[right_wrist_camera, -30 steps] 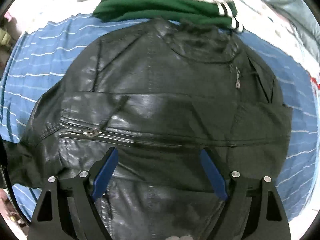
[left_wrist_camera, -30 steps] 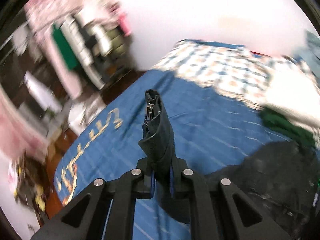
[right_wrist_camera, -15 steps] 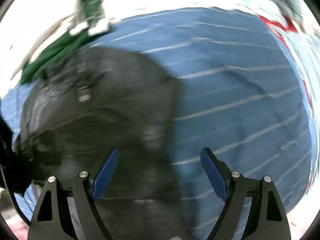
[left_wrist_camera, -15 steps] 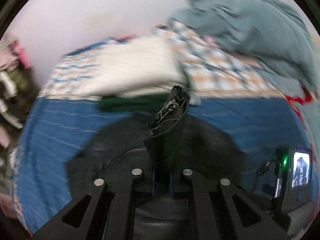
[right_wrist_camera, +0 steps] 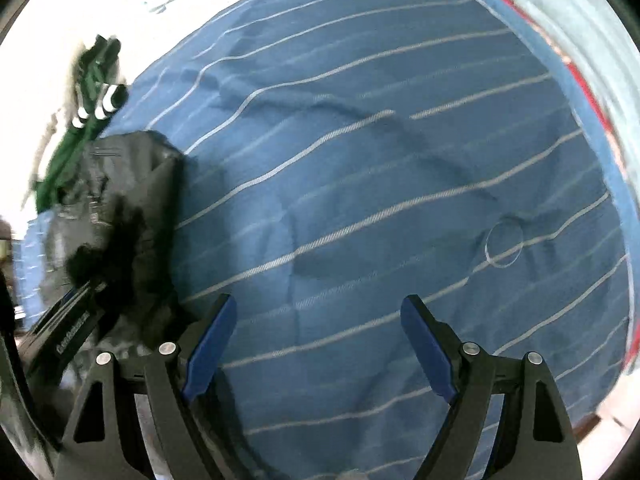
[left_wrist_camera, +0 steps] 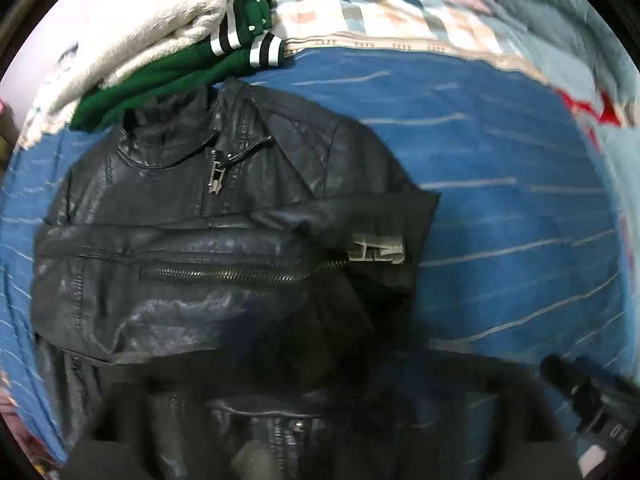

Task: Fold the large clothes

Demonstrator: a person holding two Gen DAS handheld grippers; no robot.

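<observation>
A black leather jacket [left_wrist_camera: 192, 220] lies front up on the blue striped bedspread [left_wrist_camera: 500, 200], collar far from me. One sleeve [left_wrist_camera: 328, 232] is folded across the chest, its cuff with a grey tag at the right. My left gripper is only a dark blur at the bottom of the left wrist view; I cannot tell how its jaws stand. My right gripper [right_wrist_camera: 318, 344] is open and empty over bare bedspread [right_wrist_camera: 380, 180], to the right of the jacket [right_wrist_camera: 120, 216].
A green garment with striped cuffs [left_wrist_camera: 192, 72] and a white fleece [left_wrist_camera: 132, 28] lie beyond the collar. A checked sheet [left_wrist_camera: 380, 8] and a pale blue quilt [left_wrist_camera: 560, 40] lie at the back right. The right gripper's body [left_wrist_camera: 588, 400] shows at lower right.
The left gripper carried the sleeve across the jacket; the sleeve now lies folded on the chest and no longer stands between the fingers. The right gripper swung right, off the jacket.
</observation>
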